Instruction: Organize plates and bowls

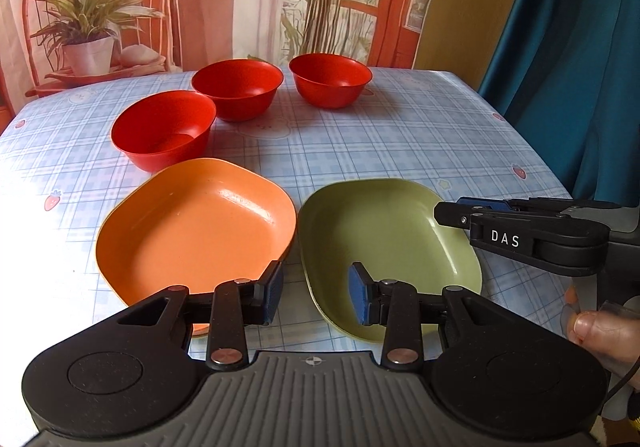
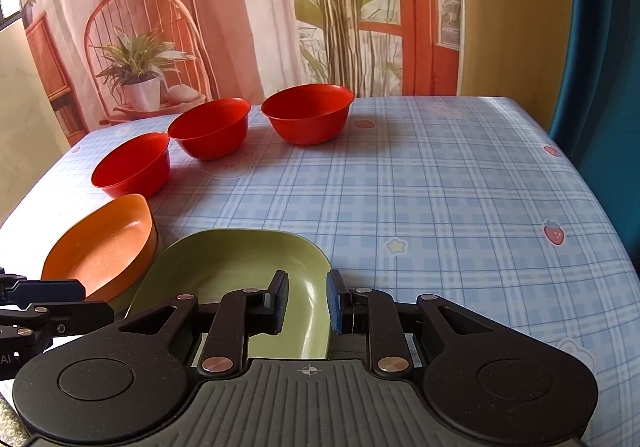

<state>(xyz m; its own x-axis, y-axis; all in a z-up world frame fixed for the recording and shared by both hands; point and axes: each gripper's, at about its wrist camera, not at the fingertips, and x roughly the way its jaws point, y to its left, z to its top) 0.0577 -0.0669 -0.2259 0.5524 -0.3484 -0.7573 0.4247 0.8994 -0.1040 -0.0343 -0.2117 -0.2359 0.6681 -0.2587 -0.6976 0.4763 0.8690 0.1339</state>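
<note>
An orange square plate (image 1: 196, 231) and a green square plate (image 1: 384, 243) lie side by side on the table near me. Three red bowls (image 1: 164, 129) (image 1: 238, 87) (image 1: 330, 79) stand behind them in a loose row. My left gripper (image 1: 316, 293) is open, hovering over the gap between the two plates. My right gripper (image 2: 306, 301) is open with its fingers either side of the green plate's (image 2: 240, 267) right rim, its left finger over the inside of the plate. It shows from the side in the left wrist view (image 1: 520, 235). The orange plate (image 2: 104, 247) lies to the left.
The table wears a blue checked cloth (image 2: 440, 187) with strawberry prints. A printed backdrop with chair and plants hangs behind it. A teal curtain (image 1: 580, 67) hangs at the right. The table's right edge is close to the curtain.
</note>
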